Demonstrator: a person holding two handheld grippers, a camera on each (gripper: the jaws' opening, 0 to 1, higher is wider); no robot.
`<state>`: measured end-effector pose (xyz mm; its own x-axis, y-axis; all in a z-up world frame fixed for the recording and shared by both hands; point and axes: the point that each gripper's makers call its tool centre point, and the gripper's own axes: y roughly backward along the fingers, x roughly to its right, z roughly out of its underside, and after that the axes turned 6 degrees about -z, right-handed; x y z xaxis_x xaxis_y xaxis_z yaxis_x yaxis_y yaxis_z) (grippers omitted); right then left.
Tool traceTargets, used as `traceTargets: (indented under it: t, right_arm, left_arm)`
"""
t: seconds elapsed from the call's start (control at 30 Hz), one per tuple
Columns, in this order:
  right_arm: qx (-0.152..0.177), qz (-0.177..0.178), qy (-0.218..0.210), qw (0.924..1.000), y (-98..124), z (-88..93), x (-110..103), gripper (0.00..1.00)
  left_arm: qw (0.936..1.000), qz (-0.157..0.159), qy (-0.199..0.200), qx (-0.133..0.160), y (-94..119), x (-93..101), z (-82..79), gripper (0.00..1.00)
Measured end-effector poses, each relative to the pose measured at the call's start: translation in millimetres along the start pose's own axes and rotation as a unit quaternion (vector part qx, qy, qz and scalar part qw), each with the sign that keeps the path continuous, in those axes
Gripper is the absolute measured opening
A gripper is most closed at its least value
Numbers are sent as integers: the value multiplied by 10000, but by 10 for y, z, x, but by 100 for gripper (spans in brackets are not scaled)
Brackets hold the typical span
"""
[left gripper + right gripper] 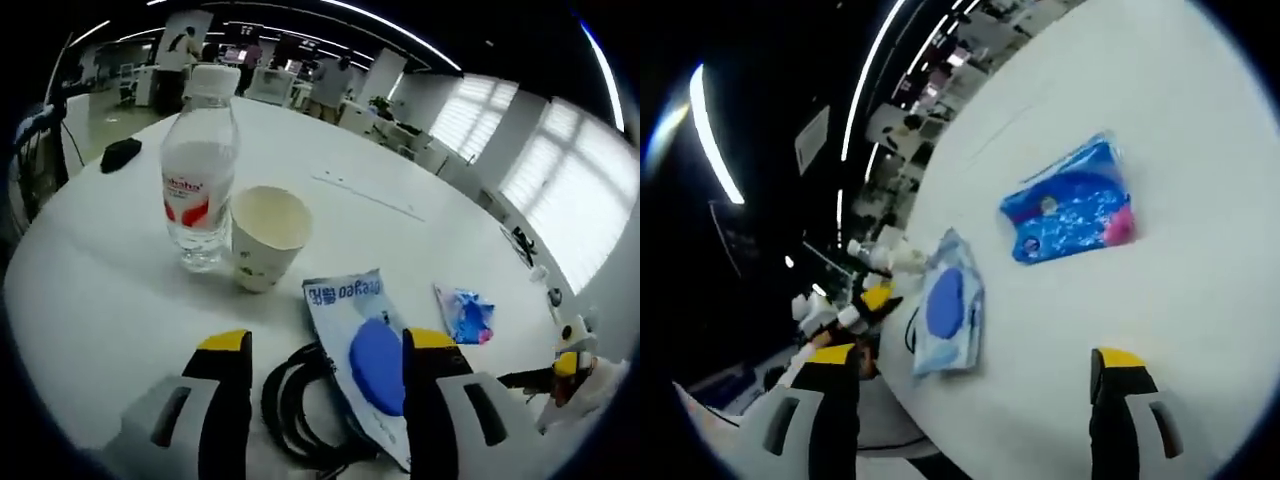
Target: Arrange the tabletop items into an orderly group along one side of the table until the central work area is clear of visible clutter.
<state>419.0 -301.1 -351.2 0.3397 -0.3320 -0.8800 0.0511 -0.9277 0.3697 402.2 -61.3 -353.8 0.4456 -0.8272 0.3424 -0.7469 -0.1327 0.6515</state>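
left gripper view: left gripper (325, 385) at frame bottom, jaws wide apart, holding nothing. between jaws on white counter (90, 300): black cable coil (300, 410) and wipes pack (365, 360). paper cup (266, 236) touching water bottle (200, 175), centre left. blue wrapper (465, 315) at right. right gripper view: right gripper (970, 420) jaws wide apart, empty; blue pouch (1070, 205) upper right.

Long white ceiling light strips (400, 25), overhead. Tall bright windows with white slatted blinds (560, 190), beyond the right edge of the round white table (100, 290). White hanging banner with dark figure (185, 40), standing person in light top (325, 85) and cluttered office desks (400, 135), all past the far edge.
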Motion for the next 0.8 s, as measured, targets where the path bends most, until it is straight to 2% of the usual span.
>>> traceTargets:
  t: [0.1,0.13,0.33,0.47,0.6,0.63,0.7,0.8]
  right_arm:
    - [-177,-58,-75,9998,-141,54,-77,96]
    - [-325,-126,-133,9993,-196,103,-122,96]
    - [-711,-391,-439,9957,-474,282,-312,96]
    - [-758,-429,-586,9945,-572,315,-324,91]
    - [-508,-474,-1227,9900,-697,279,-318,81]
    - [-500,-507,-1272,9893,-723,290,-316,79]
    - [-511,-481,-1324,9887,-764,339,-258,73]
    - [-429,-267,-1758,9831,-787,373,-99,60]
  left_arm:
    - [9999,50,-128,-75,-112,24,6,53]
    - [9998,74,-167,-122,-151,36,11,52]
    - [9997,132,-46,-203,-351,33,-16,51]
    - [9995,114,160,-241,-440,25,10,50]
    - [9993,107,252,-274,-541,12,73,46]
    - [9992,105,259,-292,-561,6,88,44]
    - [9990,105,267,-341,-587,3,130,38]
    - [9988,158,259,-395,-619,-3,170,25]
